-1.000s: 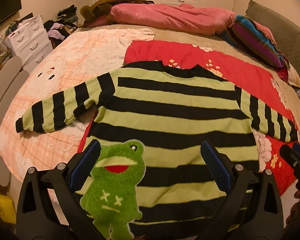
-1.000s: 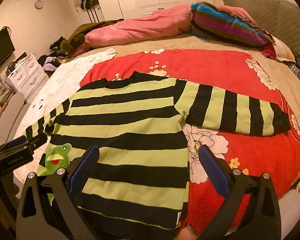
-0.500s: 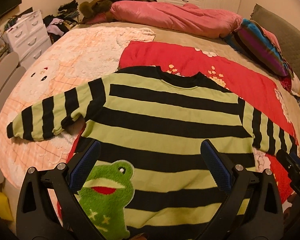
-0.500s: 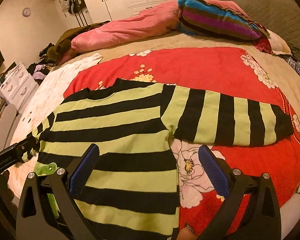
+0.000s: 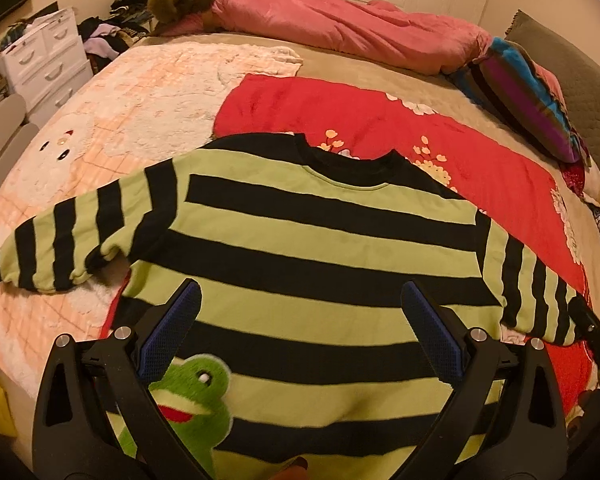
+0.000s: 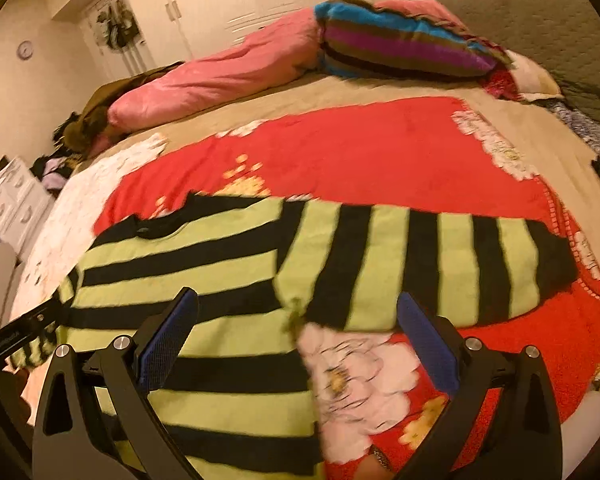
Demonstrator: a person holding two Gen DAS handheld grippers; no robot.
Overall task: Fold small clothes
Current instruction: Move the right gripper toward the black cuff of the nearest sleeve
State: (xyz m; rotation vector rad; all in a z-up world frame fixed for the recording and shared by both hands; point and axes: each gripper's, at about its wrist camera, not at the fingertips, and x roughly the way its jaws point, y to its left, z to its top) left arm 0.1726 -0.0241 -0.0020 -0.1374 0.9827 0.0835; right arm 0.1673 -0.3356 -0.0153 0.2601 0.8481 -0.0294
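Both cameras have pushed in closer over the striped sweater point(image 5: 320, 248), spread flat on the bed point(image 5: 340, 68); left gripper point(image 5: 300, 312) and right gripper point(image 6: 298, 316) gape empty; folding not begun

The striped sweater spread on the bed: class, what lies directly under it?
The striped sweater lies mostly on a red floral blanket; its one sleeve rests on a pale pink blanket. Where the two blankets meet beneath the body is covered.
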